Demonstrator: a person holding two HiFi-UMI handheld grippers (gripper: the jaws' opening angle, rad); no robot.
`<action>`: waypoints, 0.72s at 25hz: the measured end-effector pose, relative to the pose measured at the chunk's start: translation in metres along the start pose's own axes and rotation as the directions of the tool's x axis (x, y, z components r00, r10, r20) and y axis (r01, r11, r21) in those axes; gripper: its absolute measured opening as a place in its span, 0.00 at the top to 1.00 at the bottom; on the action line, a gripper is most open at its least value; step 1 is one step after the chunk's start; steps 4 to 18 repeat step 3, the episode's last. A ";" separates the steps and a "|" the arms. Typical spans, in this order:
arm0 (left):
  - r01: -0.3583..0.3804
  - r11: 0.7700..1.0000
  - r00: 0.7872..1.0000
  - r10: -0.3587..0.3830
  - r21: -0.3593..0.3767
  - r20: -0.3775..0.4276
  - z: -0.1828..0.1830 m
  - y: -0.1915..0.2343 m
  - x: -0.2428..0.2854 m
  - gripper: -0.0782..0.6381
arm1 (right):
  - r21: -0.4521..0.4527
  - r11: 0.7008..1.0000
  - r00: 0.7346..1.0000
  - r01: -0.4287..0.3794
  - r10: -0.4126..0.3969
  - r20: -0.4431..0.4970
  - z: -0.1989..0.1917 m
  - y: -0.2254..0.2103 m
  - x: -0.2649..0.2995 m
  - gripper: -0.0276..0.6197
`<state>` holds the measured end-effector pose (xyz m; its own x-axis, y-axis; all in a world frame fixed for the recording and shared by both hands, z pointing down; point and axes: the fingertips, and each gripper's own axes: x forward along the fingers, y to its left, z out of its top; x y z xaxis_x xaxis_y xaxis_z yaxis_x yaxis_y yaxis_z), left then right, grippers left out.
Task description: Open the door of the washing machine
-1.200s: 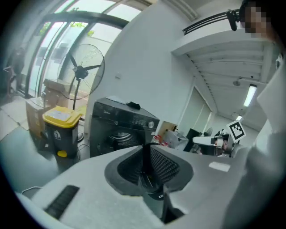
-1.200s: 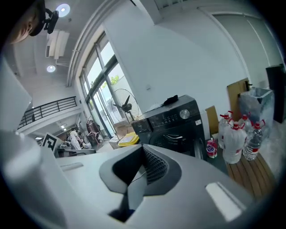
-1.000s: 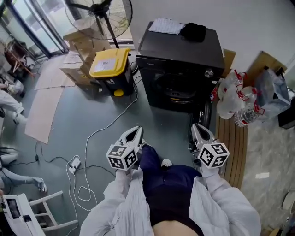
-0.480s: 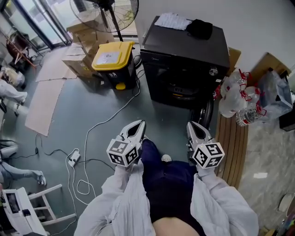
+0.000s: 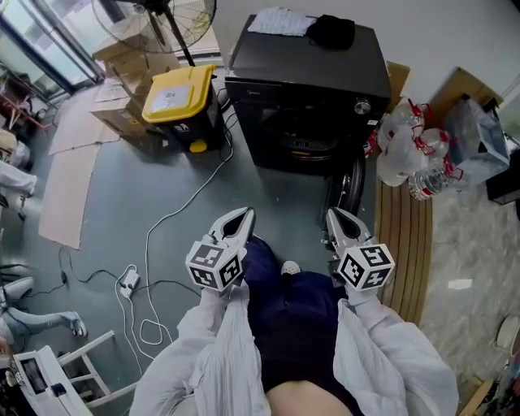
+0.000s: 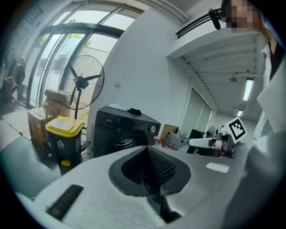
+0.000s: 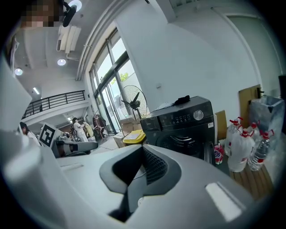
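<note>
The black front-loading washing machine point(image 5: 309, 77) stands ahead on the grey floor, also in the left gripper view point(image 6: 123, 129) and the right gripper view point(image 7: 183, 125). Its round door point(image 5: 351, 185) appears swung out at the machine's right front, edge-on, with the drum opening point(image 5: 305, 146) showing. My left gripper point(image 5: 240, 216) and right gripper point(image 5: 333, 216) are both shut and hold nothing. They hover side by side near the person's knees, well short of the machine. The jaws lie together in each gripper view, left point(image 6: 149, 154) and right point(image 7: 143, 152).
A yellow-lidded bin point(image 5: 175, 101), cardboard boxes point(image 5: 122, 69) and a standing fan point(image 5: 154, 12) are left of the machine. Plastic bottles and bags point(image 5: 406, 154) sit right of it beside wooden slats point(image 5: 406, 244). A white cable point(image 5: 175, 215) and power strip point(image 5: 128, 283) lie on the floor.
The head view has shifted slightly, so the machine sits a little further left in the frame. Both grippers stay shut and in much the same place.
</note>
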<state>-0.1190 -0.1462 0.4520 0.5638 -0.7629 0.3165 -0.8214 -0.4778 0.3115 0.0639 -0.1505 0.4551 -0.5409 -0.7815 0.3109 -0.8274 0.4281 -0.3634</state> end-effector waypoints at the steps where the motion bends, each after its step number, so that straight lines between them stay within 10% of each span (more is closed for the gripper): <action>1: 0.002 1.000 1.000 -0.002 0.002 -0.004 -0.002 0.000 0.001 0.89 | 0.001 1.000 1.000 0.002 -0.002 -0.002 -0.001 -0.001 0.000 0.95; 18: 0.007 1.000 1.000 -0.007 0.006 -0.012 -0.004 0.000 0.002 0.89 | 0.004 1.000 1.000 0.004 -0.004 -0.005 -0.002 -0.001 0.002 0.95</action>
